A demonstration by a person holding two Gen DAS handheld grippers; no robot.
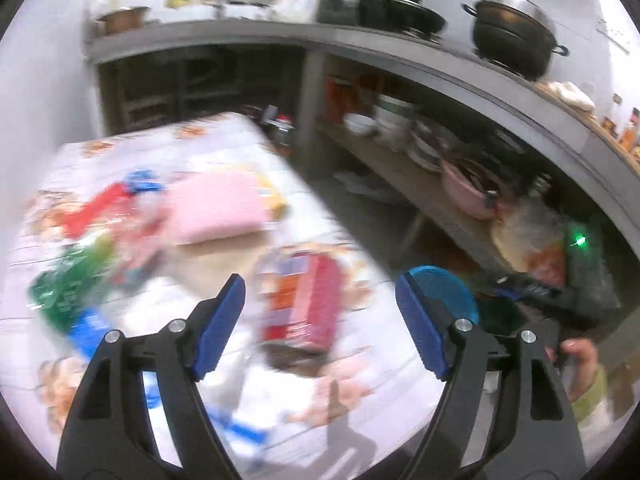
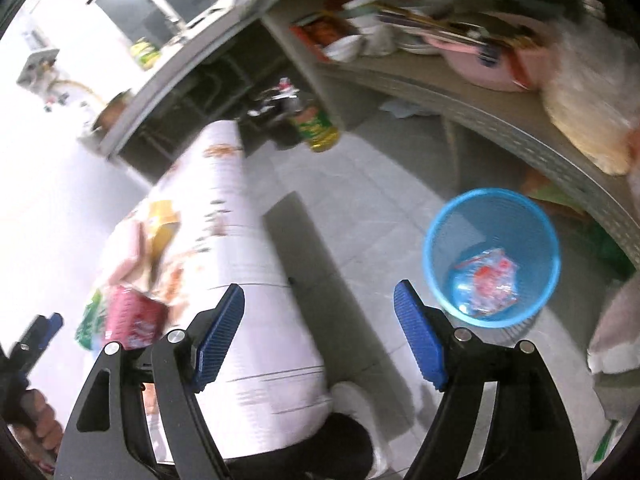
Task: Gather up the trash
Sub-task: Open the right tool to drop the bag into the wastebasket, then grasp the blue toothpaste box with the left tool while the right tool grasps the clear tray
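Note:
My left gripper (image 1: 320,324) is open above a table (image 1: 168,144) with a flowered cloth, nothing between its blue pads. Below it lies a red and orange packet (image 1: 304,300). Farther left are a pink cloth (image 1: 218,210), a red wrapper (image 1: 96,208) and a green packet (image 1: 68,284), all blurred. My right gripper (image 2: 320,332) is open and empty over the table's edge and the floor. A blue mesh bin (image 2: 492,256) stands on the floor to its right, with a clear and red wrapper (image 2: 486,280) inside. The bin's rim (image 1: 444,292) shows behind the left gripper's right finger.
Concrete shelves (image 1: 400,168) with bowls, plates and a pink basin (image 1: 468,192) run along the right. Pots sit on the counter (image 1: 512,32) above. A green can (image 2: 316,128) stands on the tiled floor (image 2: 360,208). A hand (image 1: 580,360) shows at the right.

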